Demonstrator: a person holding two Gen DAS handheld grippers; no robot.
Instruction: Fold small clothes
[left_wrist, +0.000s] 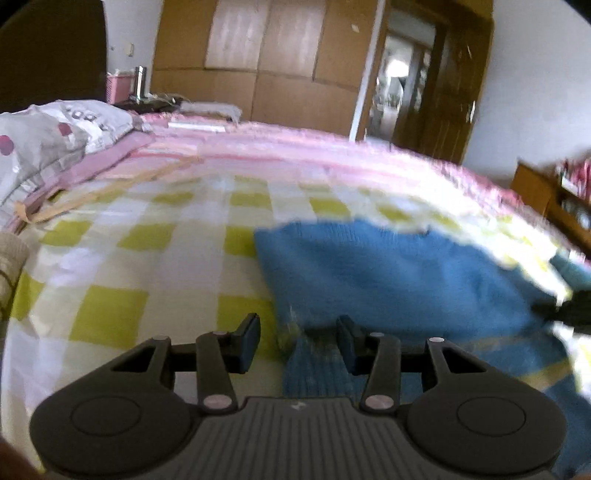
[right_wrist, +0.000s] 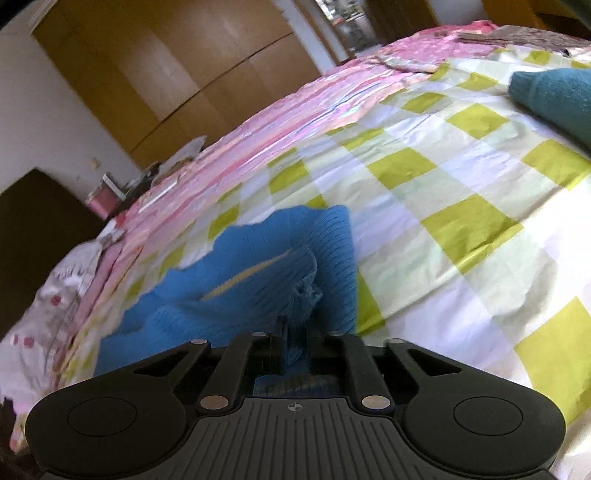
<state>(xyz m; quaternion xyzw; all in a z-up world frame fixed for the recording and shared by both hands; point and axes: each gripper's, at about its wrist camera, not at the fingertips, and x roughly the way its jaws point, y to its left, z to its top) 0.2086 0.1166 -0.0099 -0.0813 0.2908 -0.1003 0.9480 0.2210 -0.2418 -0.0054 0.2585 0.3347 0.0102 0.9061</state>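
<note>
A: Start close in. What is the right tool doing?

B: Its jaws are pinched on a bunched fold of the blue knit sweater, with fabric caught between the pads.

A: And the left tool?

B: Its jaws stand apart. The sweater's left edge lies beneath the gap, but neither pad presses on it.

A: Where does the sweater sit?

B: It is spread on the bed, over the green and white checked sheet. A thin yellow stripe shows on the knit just ahead of the right tool.

A: Anything further out?

B: A darker teal garment lies on the sheet well apart from the sweater. Past the checks runs a pink bedcover, with a spotted white pillow at its left. Behind the bed stand a brown wardrobe and an open doorway.
</note>
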